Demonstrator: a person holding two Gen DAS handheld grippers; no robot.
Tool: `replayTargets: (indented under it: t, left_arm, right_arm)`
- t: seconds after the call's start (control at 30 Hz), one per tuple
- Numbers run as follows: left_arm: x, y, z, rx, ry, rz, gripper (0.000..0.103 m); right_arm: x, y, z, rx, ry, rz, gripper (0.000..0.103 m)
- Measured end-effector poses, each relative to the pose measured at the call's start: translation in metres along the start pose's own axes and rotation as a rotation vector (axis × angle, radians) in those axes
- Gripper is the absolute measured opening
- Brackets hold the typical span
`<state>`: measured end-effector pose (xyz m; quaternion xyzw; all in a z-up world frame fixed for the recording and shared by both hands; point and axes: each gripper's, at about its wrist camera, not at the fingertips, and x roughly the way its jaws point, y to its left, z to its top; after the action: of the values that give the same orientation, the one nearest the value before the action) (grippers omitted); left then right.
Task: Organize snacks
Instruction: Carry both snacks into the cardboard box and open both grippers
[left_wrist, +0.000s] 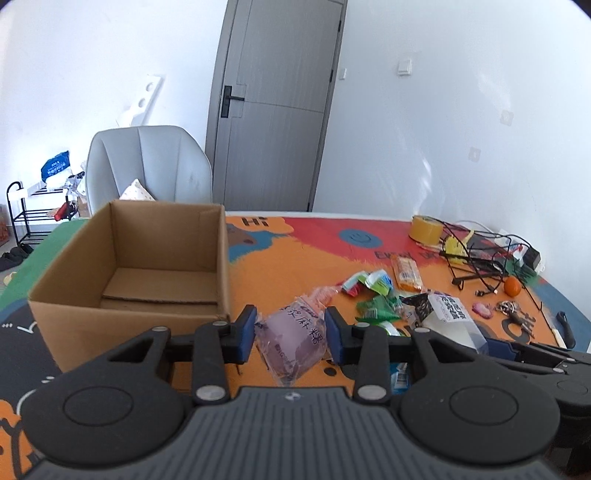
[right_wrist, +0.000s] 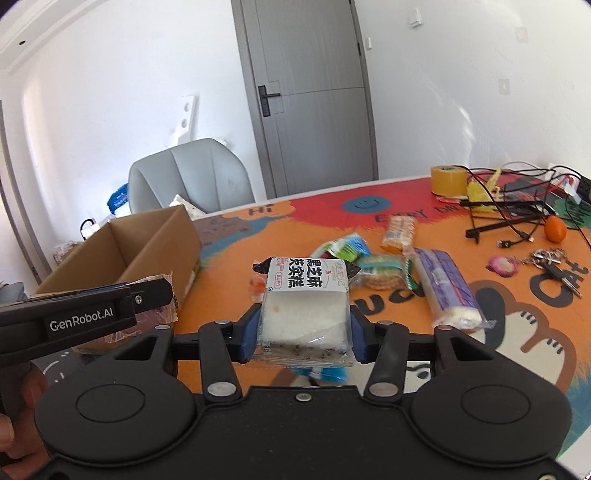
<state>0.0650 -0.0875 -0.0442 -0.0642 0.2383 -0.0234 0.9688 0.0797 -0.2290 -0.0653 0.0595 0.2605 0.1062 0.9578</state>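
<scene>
Purple film packet (left_wrist: 291, 338), soft mochi by the look: clamped across its middle in the left gripper (left_wrist: 291, 334), lifted just right of the cardboard box (left_wrist: 136, 266). Wrapper crinkles, likely slippery; contents should squash. Right gripper (right_wrist: 306, 325) has its jaws clamped on the sides of a white rice-cake packet (right_wrist: 306, 314), held above the surface (right_wrist: 517, 350). Firmer block, light. Side holds on the body suit both, not the loose seams.

A table under a colourful cartoon mat (right_wrist: 424, 206) carries a cardboard box (left_wrist: 129, 266) at left, scattered snack packets (right_wrist: 447, 288) centre, tape roll (right_wrist: 447, 180), cables (right_wrist: 517, 206) and keys (right_wrist: 550, 258) upper right.
</scene>
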Motion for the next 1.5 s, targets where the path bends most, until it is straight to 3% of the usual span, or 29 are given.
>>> replayTargets:
  t: [0.6,1.1,1.5]
  left_arm:
    - [-0.039,0.061,0.023,-0.073,-0.106,0.109,0.039]
    - [-0.010,0.117,0.030,-0.122,-0.086,0.196,0.039]
    - [0.018,0.145,0.032,-0.180,-0.059,0.184,0.039]
  right_arm:
    - [0.004,0.070,0.021,-0.098,-0.053,0.114,0.048]
    - [0.043,0.110,0.030,-0.126,-0.054,0.213,0.048]
    - [0.071,0.120,0.041,-0.108,-0.060,0.195,0.048]
